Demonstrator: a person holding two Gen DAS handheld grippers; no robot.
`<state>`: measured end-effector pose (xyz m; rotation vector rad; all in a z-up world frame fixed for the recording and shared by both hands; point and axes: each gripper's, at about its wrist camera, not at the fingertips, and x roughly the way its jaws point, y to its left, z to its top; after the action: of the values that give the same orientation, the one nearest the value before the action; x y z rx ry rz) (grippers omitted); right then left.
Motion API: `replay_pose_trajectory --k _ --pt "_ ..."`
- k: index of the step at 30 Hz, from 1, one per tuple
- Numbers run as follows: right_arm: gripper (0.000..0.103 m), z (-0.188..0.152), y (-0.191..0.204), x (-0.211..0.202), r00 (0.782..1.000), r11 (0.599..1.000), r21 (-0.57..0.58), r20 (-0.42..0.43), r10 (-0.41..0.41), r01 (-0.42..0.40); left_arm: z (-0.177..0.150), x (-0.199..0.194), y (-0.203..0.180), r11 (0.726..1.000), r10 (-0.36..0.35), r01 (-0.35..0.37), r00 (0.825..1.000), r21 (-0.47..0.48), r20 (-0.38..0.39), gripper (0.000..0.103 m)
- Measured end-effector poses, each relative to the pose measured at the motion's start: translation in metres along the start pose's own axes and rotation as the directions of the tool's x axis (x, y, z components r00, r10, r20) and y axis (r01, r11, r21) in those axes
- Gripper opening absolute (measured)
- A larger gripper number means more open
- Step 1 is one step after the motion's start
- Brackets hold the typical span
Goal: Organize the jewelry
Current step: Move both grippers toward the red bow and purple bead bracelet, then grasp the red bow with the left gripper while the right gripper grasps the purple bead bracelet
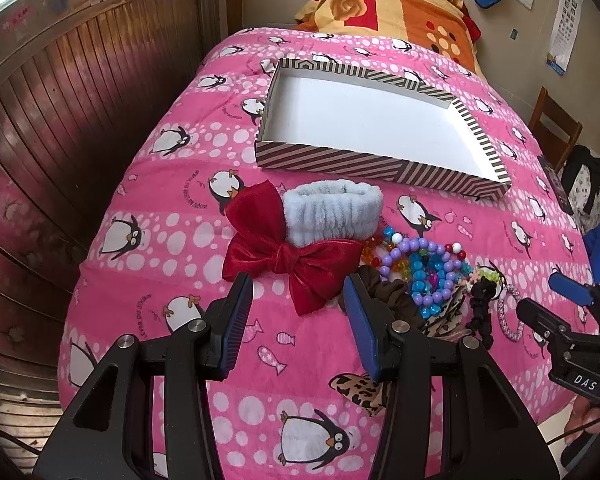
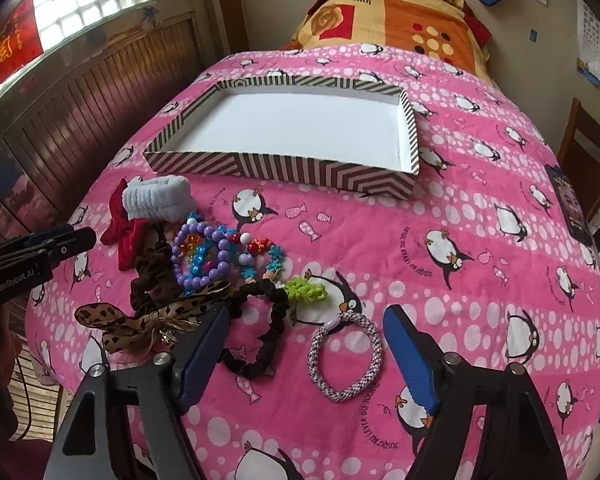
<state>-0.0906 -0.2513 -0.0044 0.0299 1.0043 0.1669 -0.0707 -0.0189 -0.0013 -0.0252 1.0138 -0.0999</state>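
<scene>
A striped shallow box [image 1: 380,164] [image 2: 284,168] with a white empty inside lies on the pink penguin bedspread. In front of it lies a pile: a red bow [image 1: 288,256] [image 2: 126,232], a pale blue fuzzy band [image 1: 336,216] [image 2: 160,196], purple and blue bead bracelets [image 1: 424,268] [image 2: 204,256], a leopard bow [image 2: 148,320], a black scrunchie [image 2: 268,328], a green piece [image 2: 304,290] and a pink woven bracelet [image 2: 344,356] [image 1: 508,316]. My left gripper [image 1: 300,300] is open, just short of the red bow. My right gripper [image 2: 306,332] is open, its fingers either side of the scrunchie and woven bracelet.
A wooden panelled wall [image 1: 80,92] runs along the bed's left side. An orange patterned blanket [image 1: 396,8] lies at the head of the bed. A wooden chair [image 1: 556,128] stands to the right. The bedspread [image 2: 480,280] drops off at the front and side edges.
</scene>
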Motion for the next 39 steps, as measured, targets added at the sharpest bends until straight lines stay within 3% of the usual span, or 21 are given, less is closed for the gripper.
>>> replay_pose_trajectory --k 15,16,18,27,30,34,39 --pt "0.077 0.01 0.009 0.004 1.0 1.0 -0.014 0.013 0.027 -0.027 0.007 0.004 0.027 0.997 -0.028 0.026 0.999 -0.066 -0.024 0.047" --pt "0.076 0.01 0.01 0.004 0.999 0.999 -0.017 0.016 0.028 -0.028 0.007 0.004 0.033 0.996 -0.026 0.024 0.999 -0.083 -0.027 0.047" --pt "0.065 0.014 0.014 0.004 0.999 0.999 -0.025 0.022 0.043 -0.043 0.007 0.005 0.044 0.994 -0.023 0.02 0.999 -0.108 -0.033 0.047" --pt "0.061 0.033 0.042 0.019 0.992 0.985 -0.121 0.009 0.127 -0.125 0.013 0.013 0.072 0.98 -0.044 0.029 0.997 -0.198 -0.068 0.047" --pt "0.055 0.039 0.05 0.028 0.989 0.976 -0.161 -0.004 0.145 -0.144 0.014 0.017 0.071 0.977 -0.068 0.05 0.995 -0.206 -0.079 0.052" --pt "0.055 0.052 0.053 0.04 0.985 0.964 -0.203 -0.026 0.168 -0.17 0.015 0.029 0.065 0.96 -0.158 0.123 0.979 -0.251 -0.126 0.052" --pt "0.055 0.065 0.057 0.055 0.979 0.931 -0.302 -0.088 0.185 -0.204 0.02 0.04 0.054 0.945 -0.182 0.132 0.972 -0.3 -0.146 0.053"
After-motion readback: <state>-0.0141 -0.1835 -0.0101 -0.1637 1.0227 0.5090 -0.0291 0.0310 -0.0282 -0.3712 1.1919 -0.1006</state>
